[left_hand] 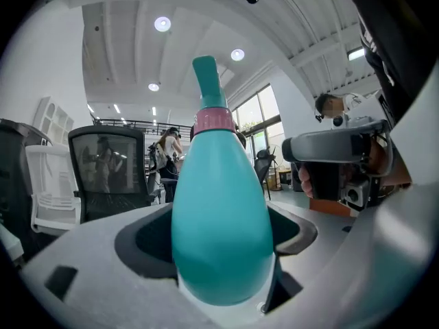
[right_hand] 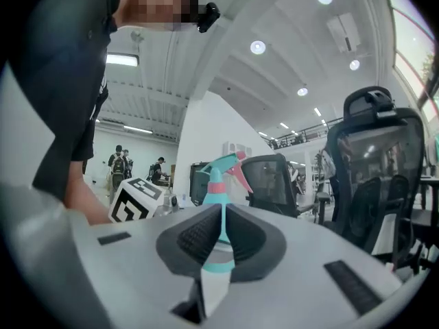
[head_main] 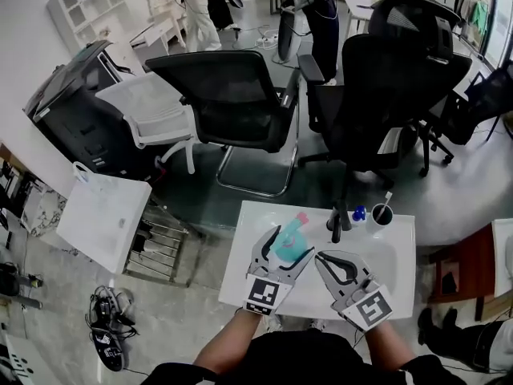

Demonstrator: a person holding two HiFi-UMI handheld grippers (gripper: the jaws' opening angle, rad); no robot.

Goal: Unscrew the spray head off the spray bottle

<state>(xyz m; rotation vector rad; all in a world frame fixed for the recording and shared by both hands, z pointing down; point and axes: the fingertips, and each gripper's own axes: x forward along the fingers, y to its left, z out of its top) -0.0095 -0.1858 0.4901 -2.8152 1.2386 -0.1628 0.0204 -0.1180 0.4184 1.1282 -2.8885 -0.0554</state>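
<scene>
Your left tongs (head_main: 287, 247) are clamped on the round body of the teal plastic spray bottle (left_hand: 219, 225). They hold it upright, above the near half of the white worktop (head_main: 385, 271) as the head view shows it. Your right tongs (right_hand: 221, 238) sit at about 4 o'clock of the bottle, just beside it, drawn in to a narrow slit with nothing between them. The teal spray head (right_hand: 230, 164) with its pink trigger is still seated on the pink collar (left_hand: 212, 120), so I judge the unscrewing has not begun and you are at the approach. The next move calls for spreading the right tongs, bringing them level around the collar or the base of the head, closing firmly, and turning while the left keeps the body from rotating with it. The smooth rounded body may slip under that twist. At 1 o'clock of the bottle, near the far edge of the worktop, stand a black upright object (head_main: 337, 224), a small blue object (head_main: 359, 212) and a white cup (head_main: 381, 215) with a stick in it. They are apart from the bottle, so they should not hinder you. Black office chairs (head_main: 232, 95) stand well beyond at 12 o'clock.
</scene>
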